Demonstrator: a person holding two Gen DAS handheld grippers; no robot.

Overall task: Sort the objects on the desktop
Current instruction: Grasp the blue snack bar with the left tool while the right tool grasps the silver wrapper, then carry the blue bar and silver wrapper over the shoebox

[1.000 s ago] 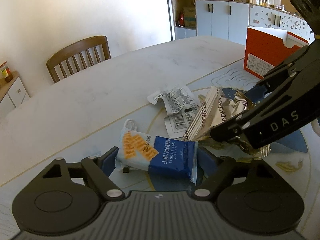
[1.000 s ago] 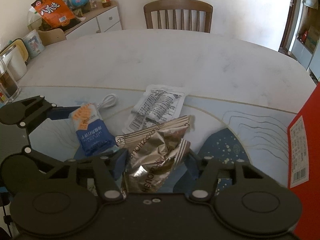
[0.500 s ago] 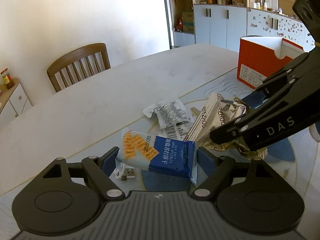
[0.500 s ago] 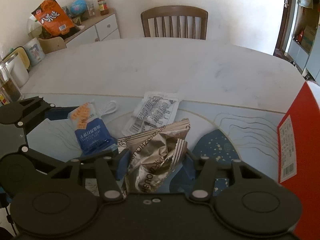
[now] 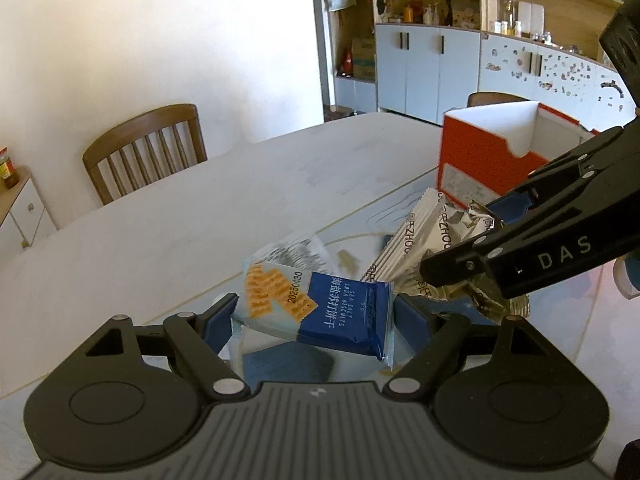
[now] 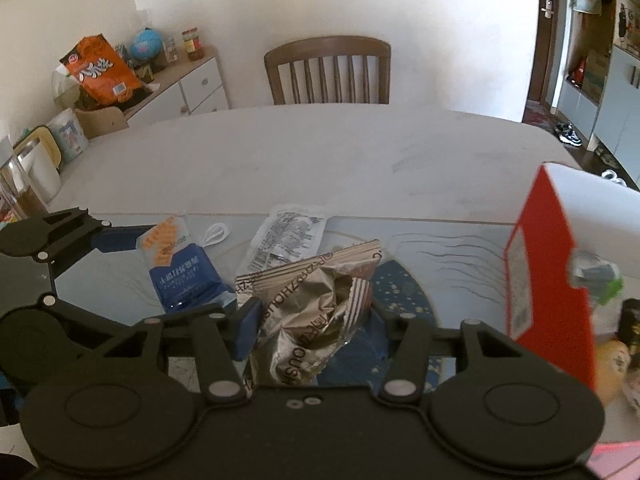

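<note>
Left gripper (image 5: 314, 316): jaws clamped on a held packet, raised. Right gripper (image 6: 314, 316): jaws clamped likewise, positioned just beside the left.

The white marble table (image 6: 320, 160) carried a blue patterned mat (image 6: 404, 292), a printed wrapper (image 6: 286, 236), a white cable (image 6: 216, 234) and a red box (image 6: 548, 264).

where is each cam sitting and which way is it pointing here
Left wrist: sits on the left gripper, looking across the table toward the wooden chair and cupboards; its jaws clamp the blue biscuit packet, right gripper entering from the right.
Right wrist: sits on the right gripper, facing the same chair; its jaws clamp the silver snack bag, left gripper at left.
Shared: both packets, the printed wrapper, the red box.
</note>
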